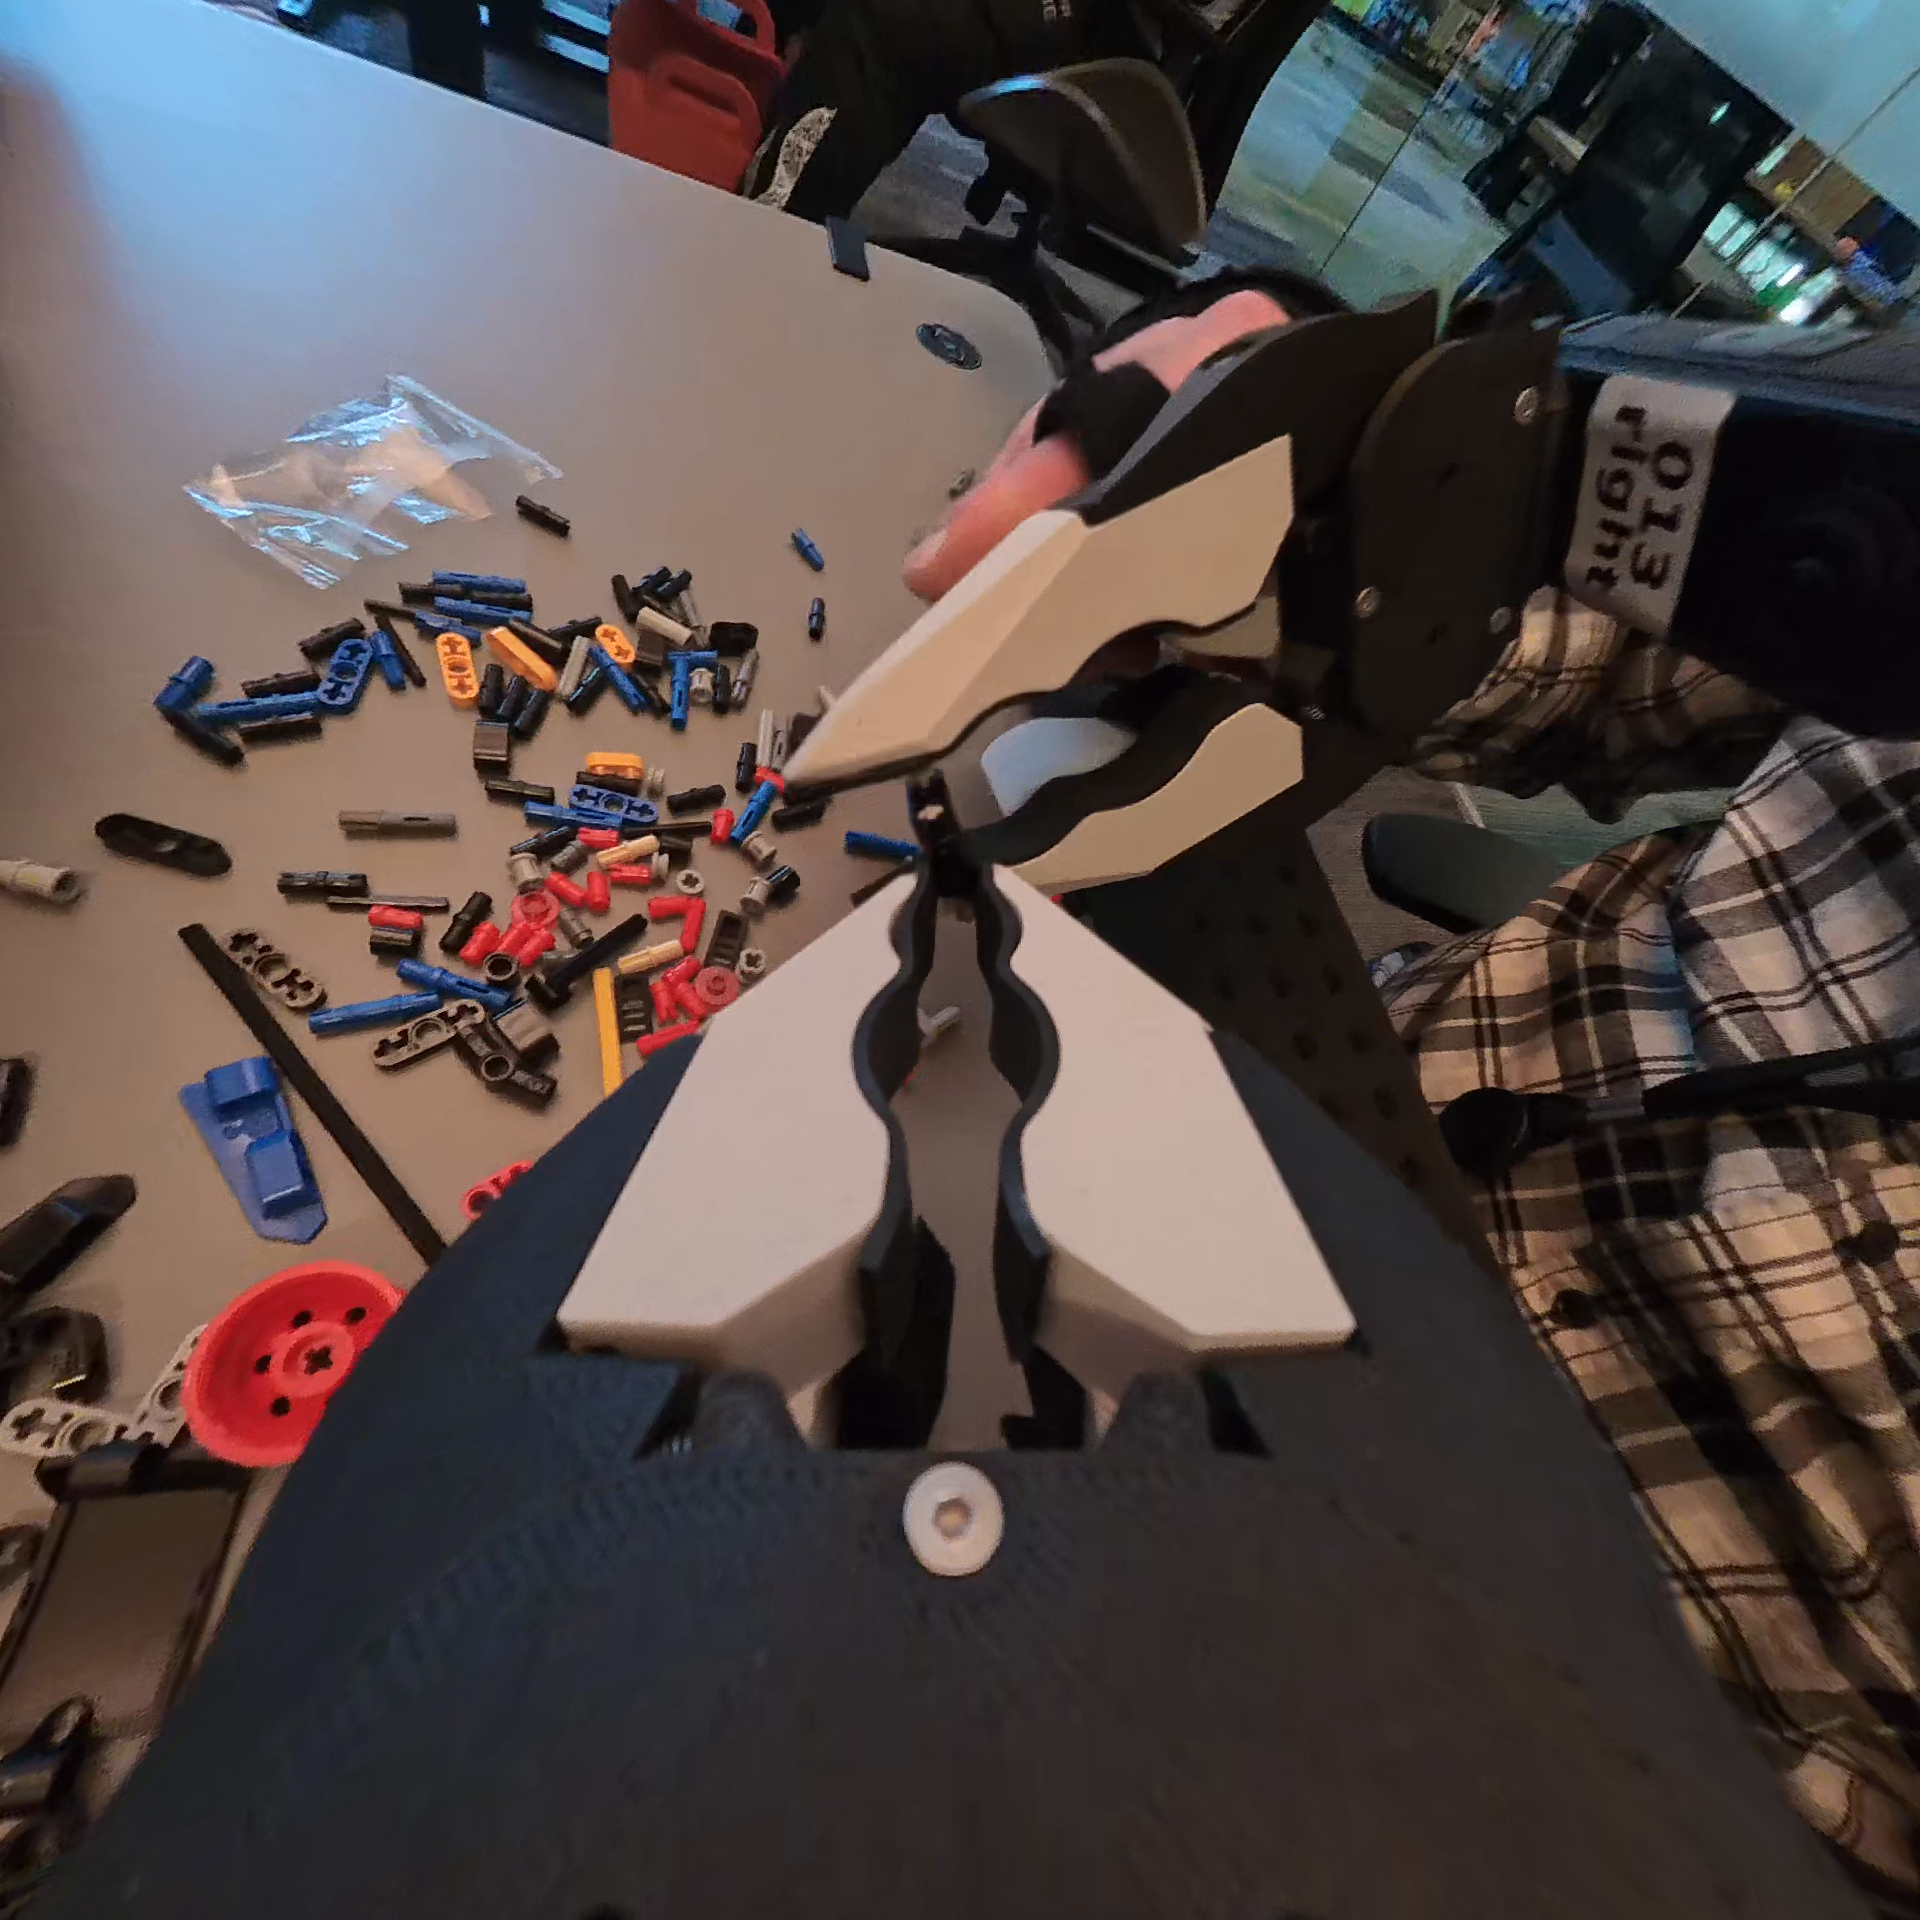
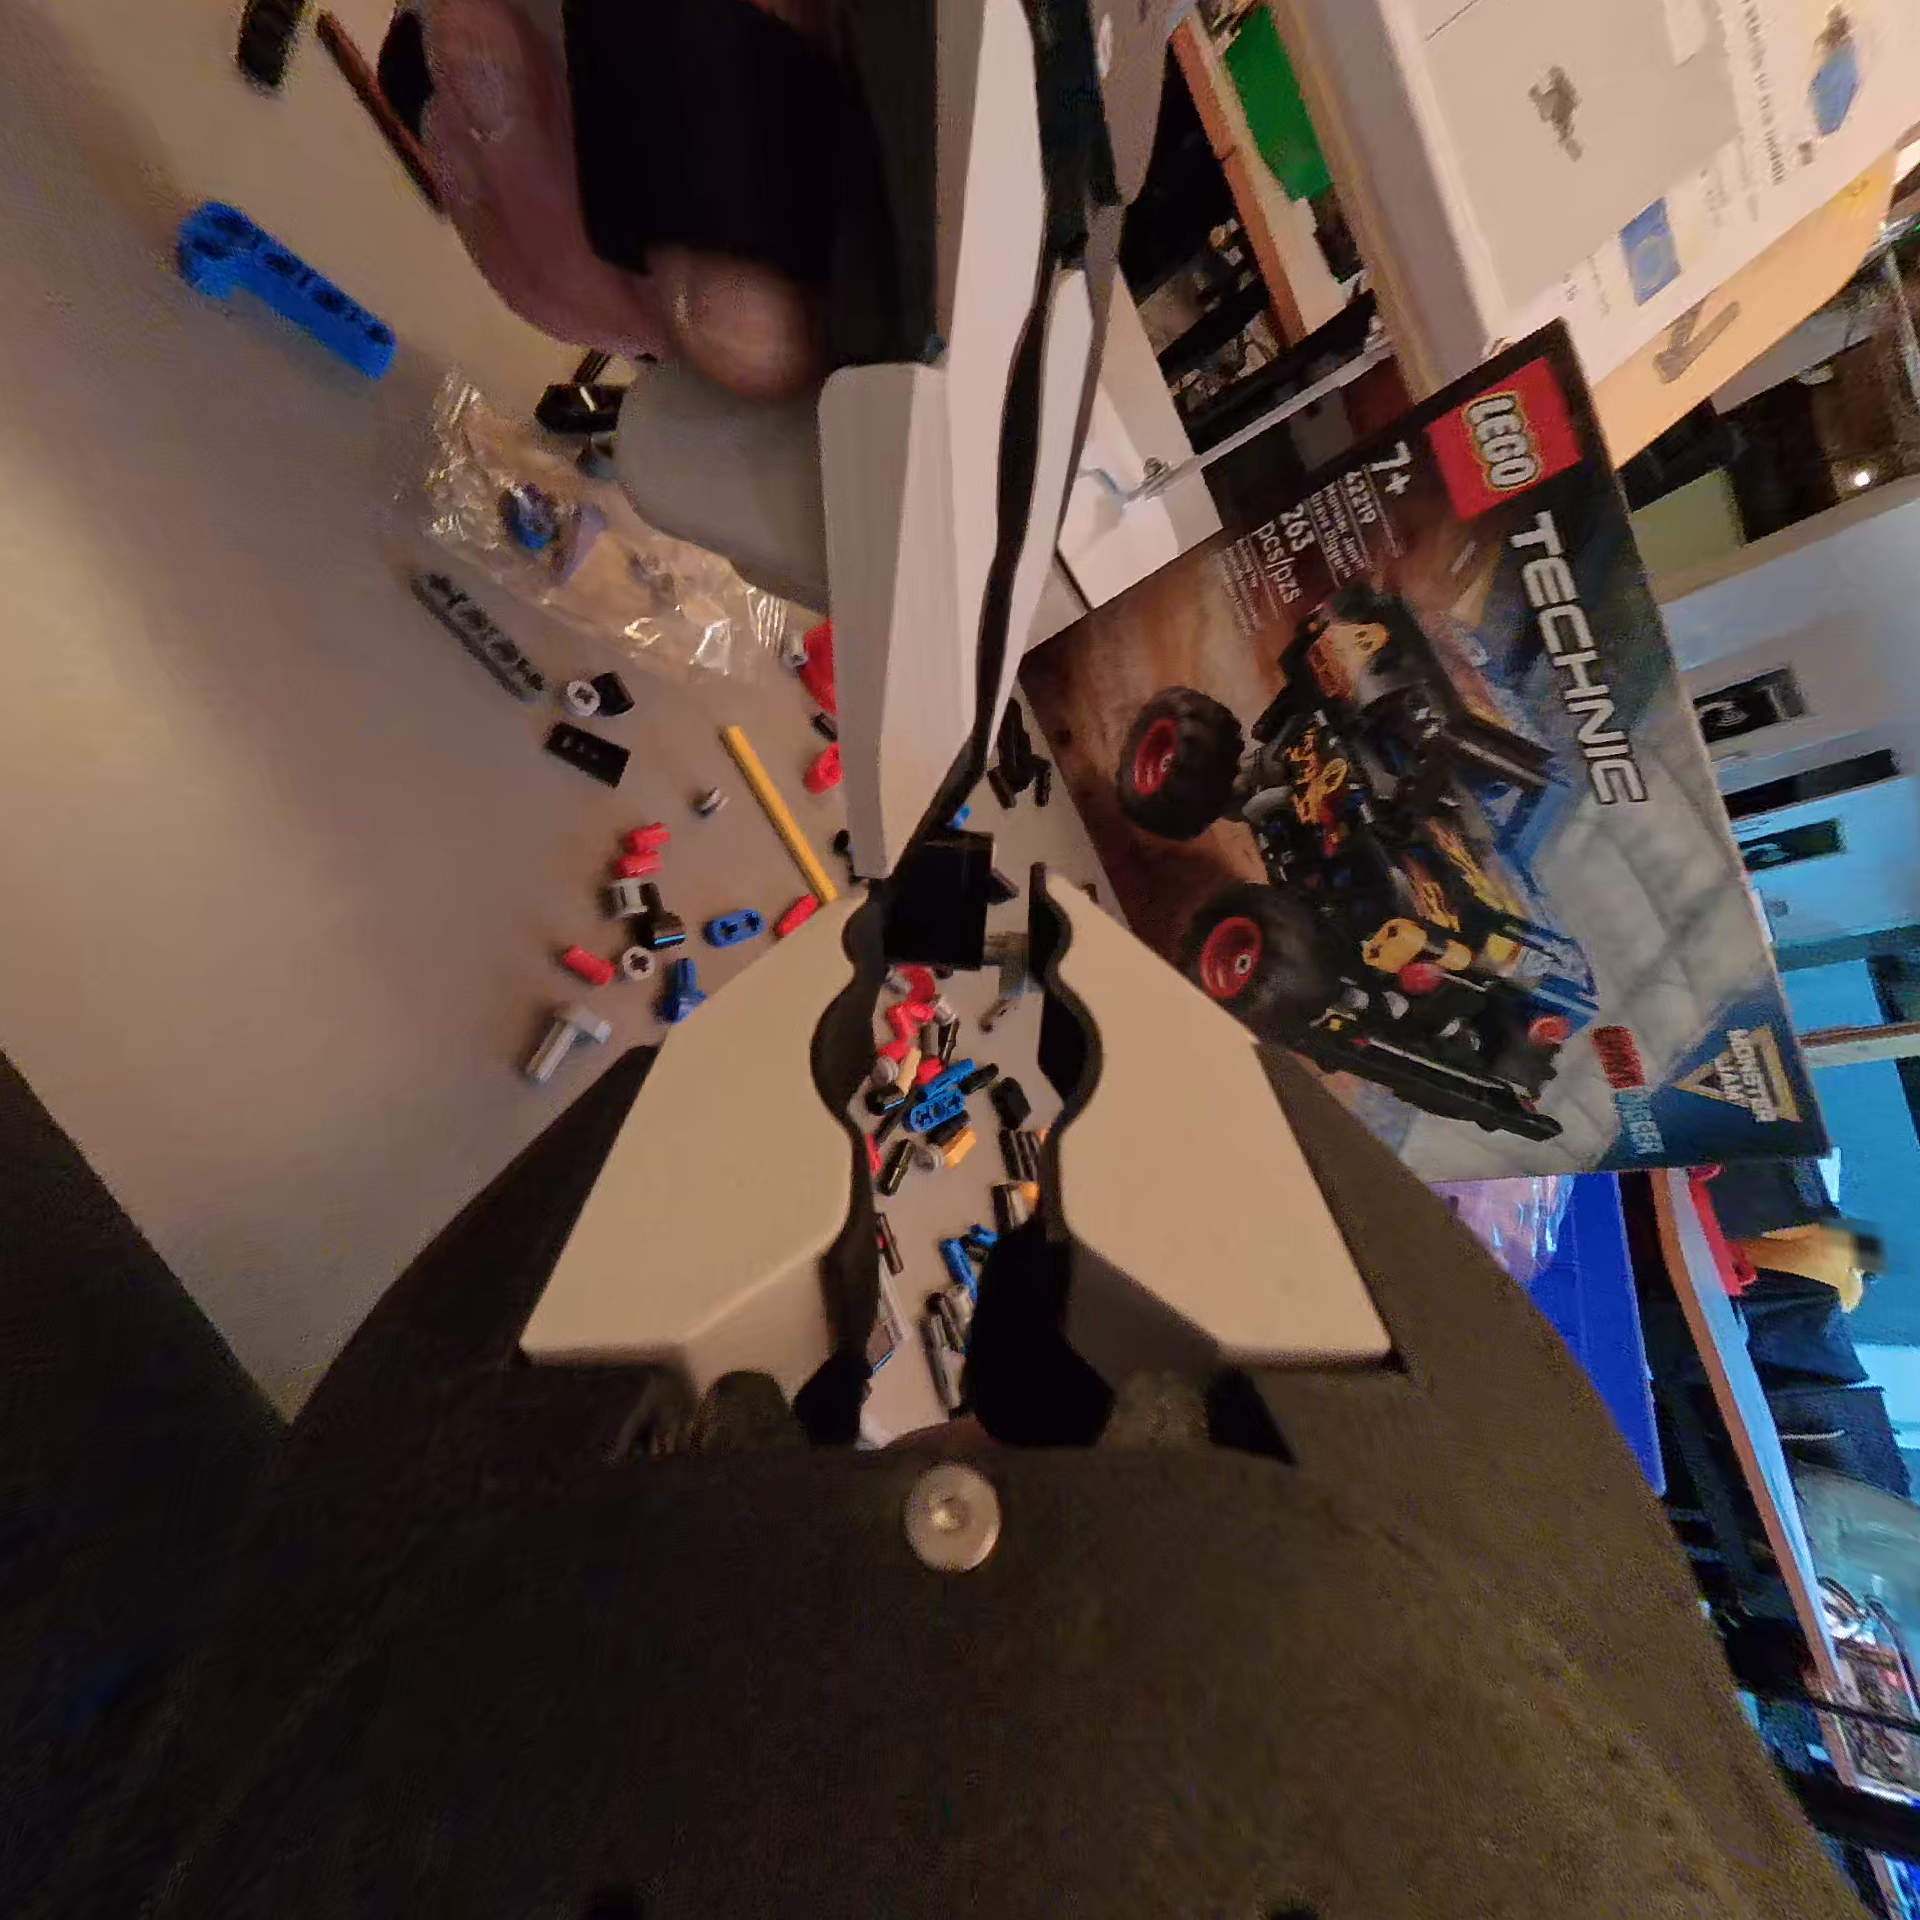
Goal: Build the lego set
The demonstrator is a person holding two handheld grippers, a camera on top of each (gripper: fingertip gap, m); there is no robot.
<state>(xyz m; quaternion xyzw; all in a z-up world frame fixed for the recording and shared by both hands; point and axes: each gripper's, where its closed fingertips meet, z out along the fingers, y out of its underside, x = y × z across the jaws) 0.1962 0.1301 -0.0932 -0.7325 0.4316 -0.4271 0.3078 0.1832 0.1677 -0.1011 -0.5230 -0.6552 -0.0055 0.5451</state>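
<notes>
Two grippers meeting over a black piece above the table (image 1: 644,312).

Left gripper (image 1: 948,878) clenched on the black piece (image 1: 940,831), held up above loose parts (image 1: 582,831); right gripper (image 2: 951,914) parted around it, near the box (image 2: 1455,810).

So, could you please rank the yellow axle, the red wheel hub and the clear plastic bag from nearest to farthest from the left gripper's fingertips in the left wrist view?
1. Yellow axle, just left of the left gripper.
2. Red wheel hub, lower left.
3. Clear plastic bag, far upper left.
</notes>
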